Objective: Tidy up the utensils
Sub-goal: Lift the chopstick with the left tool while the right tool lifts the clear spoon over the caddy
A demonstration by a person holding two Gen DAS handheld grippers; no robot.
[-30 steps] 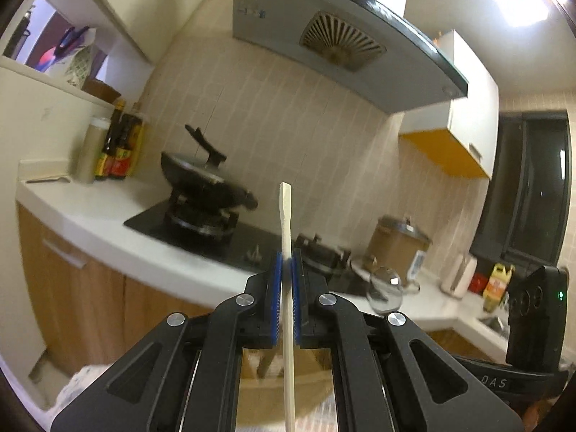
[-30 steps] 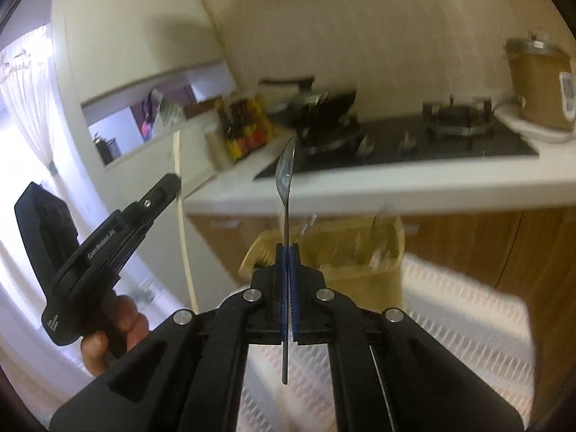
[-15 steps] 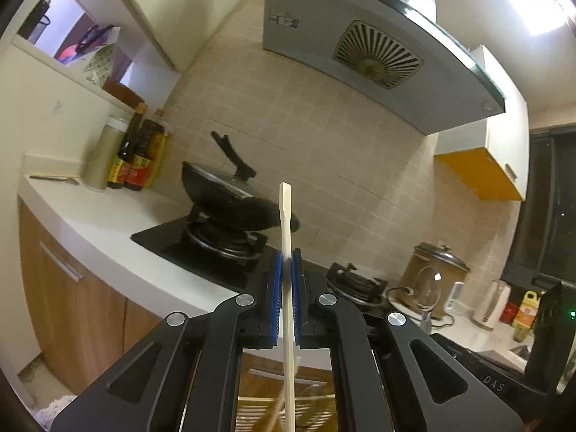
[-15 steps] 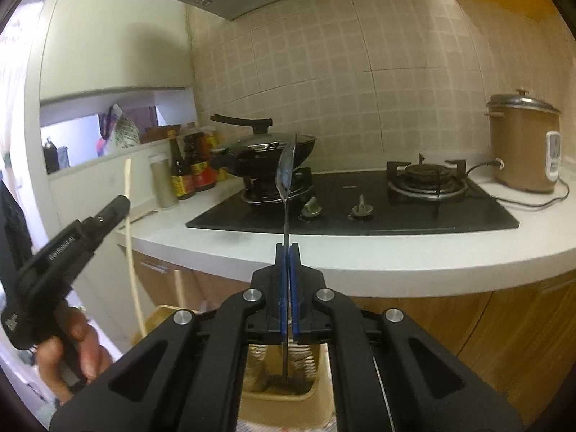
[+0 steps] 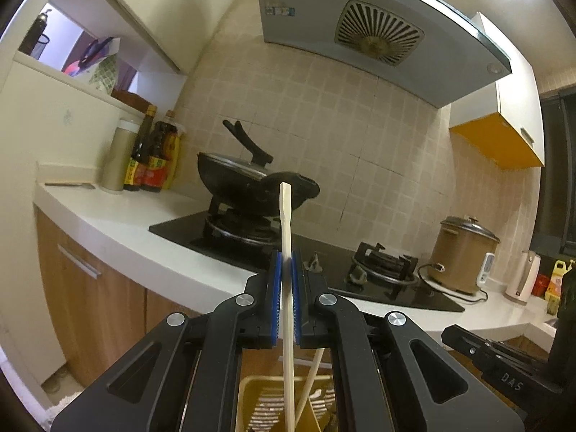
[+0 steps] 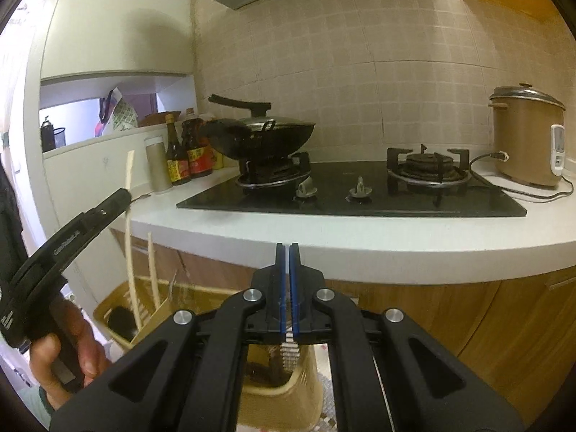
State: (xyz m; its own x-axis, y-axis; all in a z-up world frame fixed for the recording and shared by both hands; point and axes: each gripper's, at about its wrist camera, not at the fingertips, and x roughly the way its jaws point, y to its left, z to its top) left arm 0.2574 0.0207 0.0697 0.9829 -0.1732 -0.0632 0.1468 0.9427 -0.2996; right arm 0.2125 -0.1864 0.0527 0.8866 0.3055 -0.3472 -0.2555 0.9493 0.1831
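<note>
My left gripper (image 5: 285,255) is shut on a pale wooden chopstick (image 5: 286,223) that stands upright, its lower end over a yellow utensil basket (image 5: 252,385). A second chopstick (image 5: 309,381) leans in that basket. In the right wrist view the left gripper (image 6: 124,194) holds the chopstick (image 6: 129,169) at the left above the basket (image 6: 104,309). My right gripper (image 6: 287,248) has its blue pads almost together, with nothing between them. Below it a ridged metal handle (image 6: 289,352) stands in a yellow holder (image 6: 284,396).
A white counter (image 6: 360,241) carries a black gas hob (image 6: 360,194) with a wok (image 6: 259,136), sauce bottles (image 6: 187,154) and a brown rice cooker (image 6: 525,136). Wooden cabinet fronts (image 6: 504,316) are below it. A range hood (image 5: 378,25) hangs above.
The spoon is gone from my right gripper, whose pads now stand slightly apart. Both grippers have lowered towards the yellow holders. The left gripper still grips the chopstick.
</note>
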